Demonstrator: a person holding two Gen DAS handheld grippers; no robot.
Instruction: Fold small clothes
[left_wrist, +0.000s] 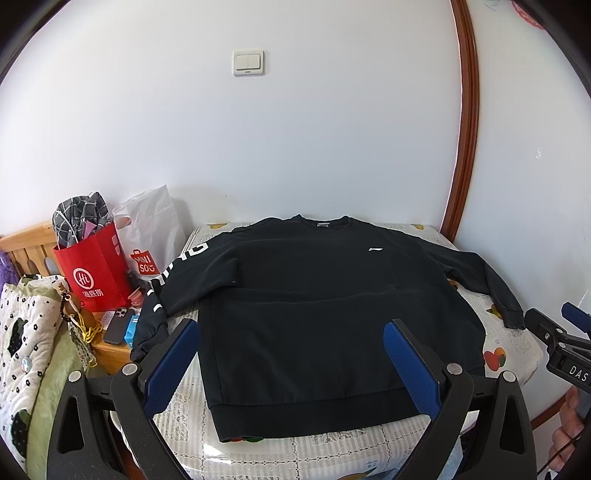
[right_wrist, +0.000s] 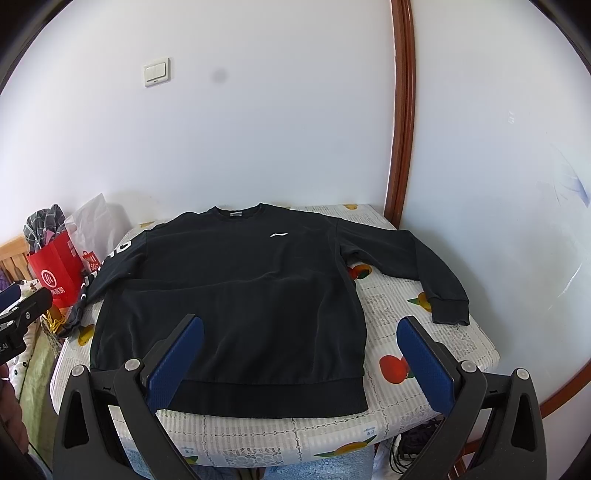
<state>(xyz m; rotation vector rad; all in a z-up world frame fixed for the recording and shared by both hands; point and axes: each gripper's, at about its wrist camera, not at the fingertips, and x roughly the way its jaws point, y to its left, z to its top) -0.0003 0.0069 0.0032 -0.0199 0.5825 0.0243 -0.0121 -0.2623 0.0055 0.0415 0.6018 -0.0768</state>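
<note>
A black long-sleeved sweatshirt (left_wrist: 314, 306) (right_wrist: 240, 288) lies flat and face up on a small table (left_wrist: 513, 343) (right_wrist: 406, 332) covered with a fruit-print cloth. Its hem is toward me and its collar toward the wall. The left sleeve with white lettering (left_wrist: 173, 277) hangs off the table's left edge. On the cloth at the right lies the other sleeve (right_wrist: 424, 273). My left gripper (left_wrist: 291, 328) hovers open above the hem, holding nothing. My right gripper (right_wrist: 301, 325) is open too, over the hem's right part, and shows at the left wrist view's right edge (left_wrist: 554, 332).
A red paper bag (left_wrist: 96, 269) and a white plastic bag (left_wrist: 151, 229) stand left of the table on a wooden nightstand with a phone (left_wrist: 118, 325). A quilted bed (left_wrist: 26, 332) lies far left. White wall and a brown door frame (right_wrist: 402, 110) are behind. Cables (right_wrist: 417, 443) lie under the table.
</note>
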